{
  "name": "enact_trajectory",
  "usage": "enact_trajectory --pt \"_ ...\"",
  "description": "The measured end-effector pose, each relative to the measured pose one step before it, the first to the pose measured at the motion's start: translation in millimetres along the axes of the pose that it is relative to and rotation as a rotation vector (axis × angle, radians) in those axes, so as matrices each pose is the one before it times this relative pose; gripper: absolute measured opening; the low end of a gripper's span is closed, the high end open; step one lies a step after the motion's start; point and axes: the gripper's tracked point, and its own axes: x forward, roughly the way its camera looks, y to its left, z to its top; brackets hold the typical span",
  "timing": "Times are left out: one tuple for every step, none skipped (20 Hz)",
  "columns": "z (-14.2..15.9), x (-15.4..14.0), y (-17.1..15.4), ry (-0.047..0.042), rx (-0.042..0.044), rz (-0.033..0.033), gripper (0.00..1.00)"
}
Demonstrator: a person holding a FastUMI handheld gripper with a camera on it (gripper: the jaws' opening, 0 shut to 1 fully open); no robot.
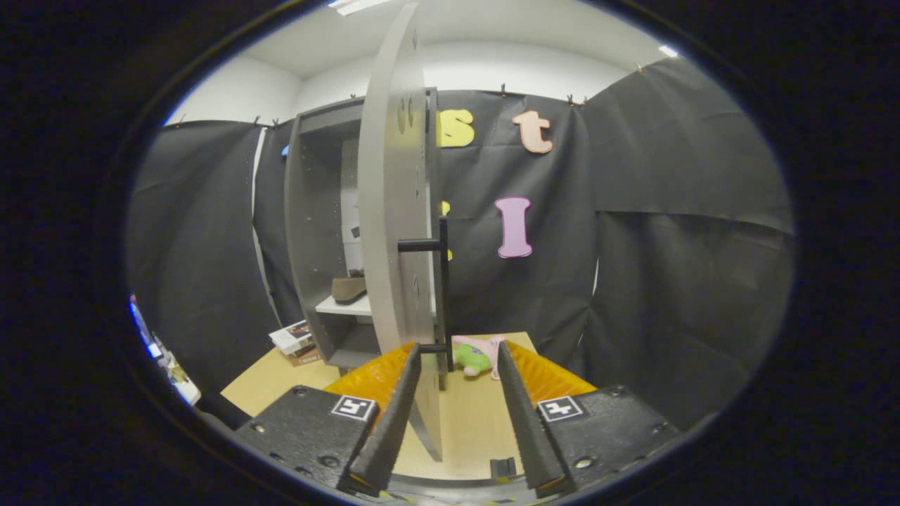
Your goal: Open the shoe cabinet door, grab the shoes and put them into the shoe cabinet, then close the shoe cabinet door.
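Observation:
The grey shoe cabinet (309, 232) stands open on the wooden table. Its door (394, 211) swings out toward me, seen nearly edge-on, with its lower edge running between my fingers. A black bar handle (443, 288) sticks out on the door's right face, just ahead of my fingertips. A brown shoe (349, 288) rests on the white shelf (344, 306) inside the cabinet. My gripper (458, 362) is open, the door's edge and handle base close to the left finger (401, 400); neither finger presses on anything.
A green and pink soft toy (474, 357) lies on the table (281, 379) just beyond the fingertips. A small stack of booklets (295, 341) lies left of the cabinet's base. Black cloth walls close in behind and on both sides.

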Motion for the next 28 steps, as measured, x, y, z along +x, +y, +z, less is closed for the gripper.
enact_trajectory --pt "-3.75 -9.35 2.90 -0.00022 -0.00310 -0.00689 0.62" --pt "-1.49 -9.45 5.83 -0.01015 -0.00076 -0.00665 0.71" --pt "-2.32 -9.43 8.18 -0.00926 -0.00374 -0.00077 0.80" --pt "-8.40 -8.95 14.44 -0.00323 -0.01550 -0.00031 0.82" --pt "-6.79 -6.49 8.71 -0.01285 -0.01564 -0.00777 0.85" --pt "-6.08 -4.07 7.52 -0.01207 -0.01672 -0.01447 0.93" --pt "-10.30 -1.85 11.70 0.00230 -0.02032 -0.00083 0.95" --pt "-12.79 1.42 20.82 0.00524 -0.01586 0.02106 0.96" --pt "-9.31 2.10 22.30 -0.00256 -0.00284 0.02859 0.97" --pt "-12.10 5.03 18.38 0.00561 0.00538 0.02119 0.97" --pt "-13.55 8.27 11.69 0.00964 0.01305 0.01906 0.97" --pt "-16.75 10.41 16.66 0.02069 0.01181 0.03157 0.98" --pt "-21.66 12.63 17.88 0.04813 -0.00716 0.02650 0.98" --pt "-23.18 13.61 11.88 0.04920 -0.01722 0.02285 0.98" --pt "-23.71 14.52 12.91 0.05845 -0.02173 0.02387 0.99" --pt "-14.90 14.66 11.17 0.04160 -0.00940 0.02631 0.99" --pt "-13.59 16.25 8.38 0.02473 0.00820 0.02821 0.99" --pt "-13.27 17.73 5.87 0.02564 0.00276 0.01781 0.99" --pt "-17.67 15.33 1.91 0.03278 -0.00137 0.00334 0.99" --pt "-11.64 15.05 3.24 0.02553 0.00656 0.00611 1.00" --pt "-11.01 16.05 0.63 0.02312 0.01476 0.00691 1.00" --pt "-11.23 14.45 -1.06 0.02381 0.01247 -0.00186 0.99" --pt "-9.97 14.45 -1.37 0.03126 0.00650 -0.00755 1.00" --pt "-8.96 16.41 -0.69 0.02533 0.00211 -0.00189 1.00" --pt "-3.15 15.12 -0.65 0.01236 0.00350 -0.00002 0.99" --pt "-2.42 15.93 0.35 0.01930 -0.00039 -0.00295 0.99" --pt "-2.05 16.50 0.01 0.01708 -0.00123 -0.00229 0.99" --pt "-2.84 18.78 -0.86 0.01842 0.00572 -0.00034 0.99"
